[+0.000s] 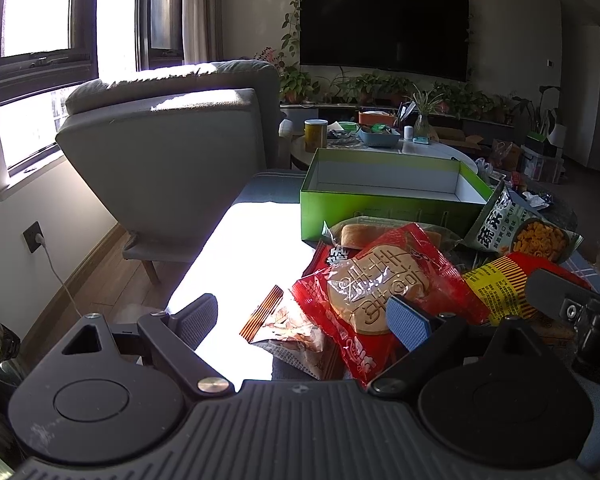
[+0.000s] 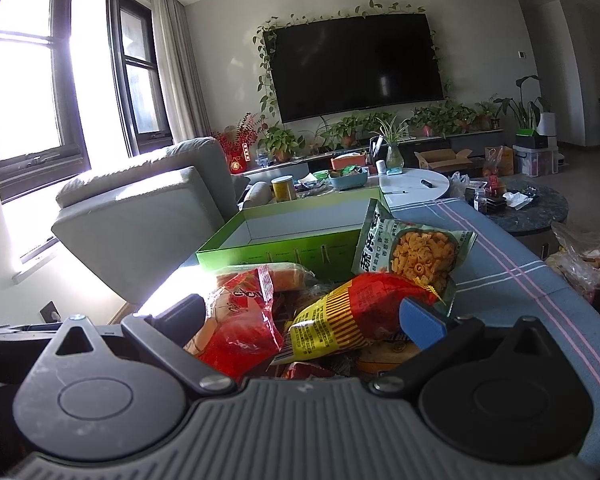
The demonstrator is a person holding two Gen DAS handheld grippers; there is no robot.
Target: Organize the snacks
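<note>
A pile of snack packets lies on a blue cloth-covered surface in front of an open, empty green box (image 1: 380, 200), which also shows in the right wrist view (image 2: 284, 248). My left gripper (image 1: 300, 320) is open above a red packet (image 1: 380, 292) and a small clear packet (image 1: 292, 332). My right gripper (image 2: 304, 316) is open over a yellow-and-red packet (image 2: 352, 312) and a red packet (image 2: 240, 328). A green packet of orange snacks (image 2: 412, 252) leans against the box; it also shows in the left wrist view (image 1: 520, 228).
A grey armchair (image 1: 172, 160) stands to the left of the box. Behind it is a white coffee table (image 2: 416, 184) with a yellow can (image 1: 315, 135) and a blue basket (image 2: 348, 178). Clear bags of snacks (image 2: 584, 256) lie at the right.
</note>
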